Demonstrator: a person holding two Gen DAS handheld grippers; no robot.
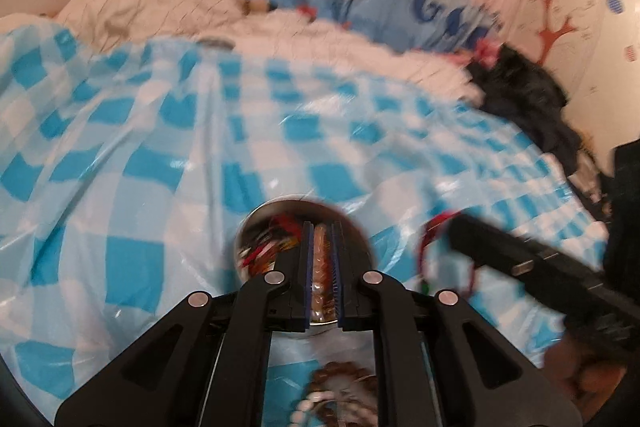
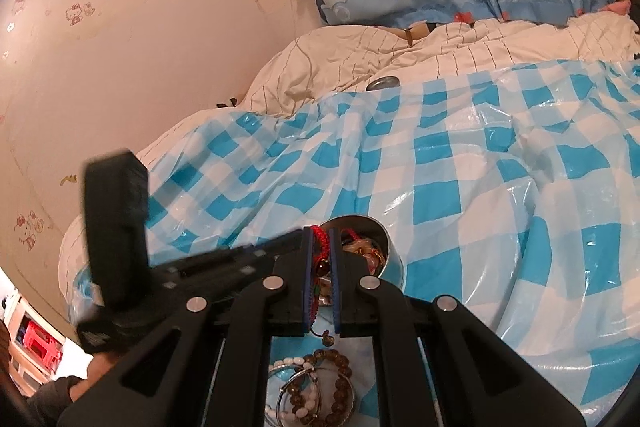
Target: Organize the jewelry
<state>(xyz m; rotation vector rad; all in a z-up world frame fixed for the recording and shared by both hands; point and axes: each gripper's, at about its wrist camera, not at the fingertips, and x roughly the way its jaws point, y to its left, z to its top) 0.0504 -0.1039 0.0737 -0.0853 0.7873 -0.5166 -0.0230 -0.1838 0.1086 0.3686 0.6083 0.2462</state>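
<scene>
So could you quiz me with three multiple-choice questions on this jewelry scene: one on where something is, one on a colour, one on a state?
1. Where does the round metal tin stand?
A. on the checked sheet
B. on a wooden shelf
C. on the floor

2. What colour is the corded bracelet between the right gripper fingers?
A. green
B. red
C. white

3. How is the left gripper?
A. wide open
B. shut on an orange bead strand
C. out of view

Answers: 1 A, blue-and-white checks surround the tin; 2 B, red cord shows between the fingers; 3 B, beads sit pinched between its fingers.
</scene>
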